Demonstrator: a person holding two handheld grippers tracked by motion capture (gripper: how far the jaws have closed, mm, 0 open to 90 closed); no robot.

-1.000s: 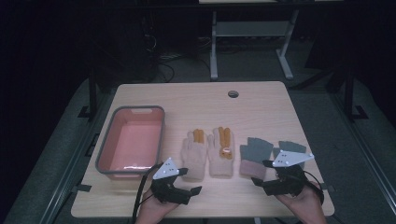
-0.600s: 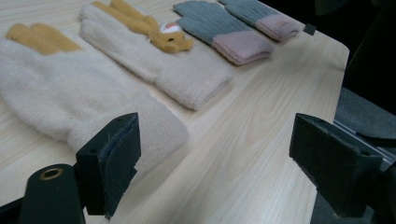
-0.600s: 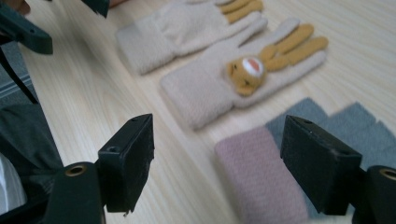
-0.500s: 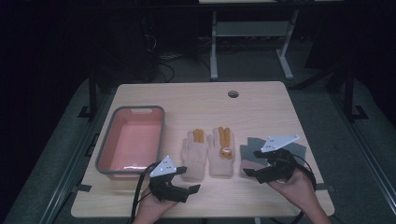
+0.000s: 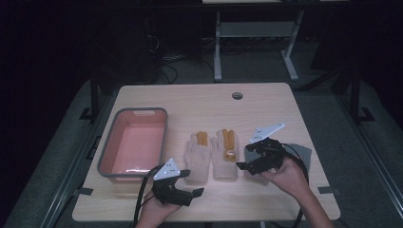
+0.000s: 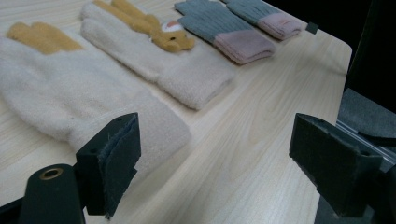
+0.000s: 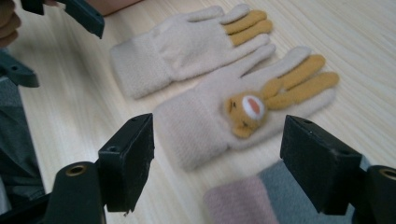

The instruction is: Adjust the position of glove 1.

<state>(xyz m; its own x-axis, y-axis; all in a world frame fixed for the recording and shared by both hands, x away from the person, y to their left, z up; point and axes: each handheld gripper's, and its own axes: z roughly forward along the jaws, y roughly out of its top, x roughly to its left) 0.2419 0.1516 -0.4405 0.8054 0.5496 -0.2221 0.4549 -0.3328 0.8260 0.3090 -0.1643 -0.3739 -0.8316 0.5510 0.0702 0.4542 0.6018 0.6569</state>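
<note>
Two cream gloves with orange fingers lie side by side, palms down, at mid-table: a plain glove (image 5: 198,159) (image 7: 182,51) and a bear-face glove (image 5: 224,159) (image 7: 224,121). A pair of grey gloves (image 5: 300,152) (image 6: 224,28) with pink cuffs lies to their right, partly under my right hand. My right gripper (image 5: 244,157) (image 7: 219,168) hovers open over the gap between the bear-face glove's cuff and a pink cuff (image 7: 243,203). My left gripper (image 5: 194,183) (image 6: 222,168) is open just in front of the plain glove's cuff (image 6: 140,126), holding nothing.
An empty grey tub (image 5: 107,156) with a pink inside stands at the table's left. A cable hole (image 5: 237,95) sits near the far edge of the table (image 5: 275,109). A metal frame (image 5: 218,42) and cables stand on the dark floor beyond.
My right gripper has moved left and away from the front edge, across the grey gloves toward the bear-face glove. My left gripper has barely shifted.
</note>
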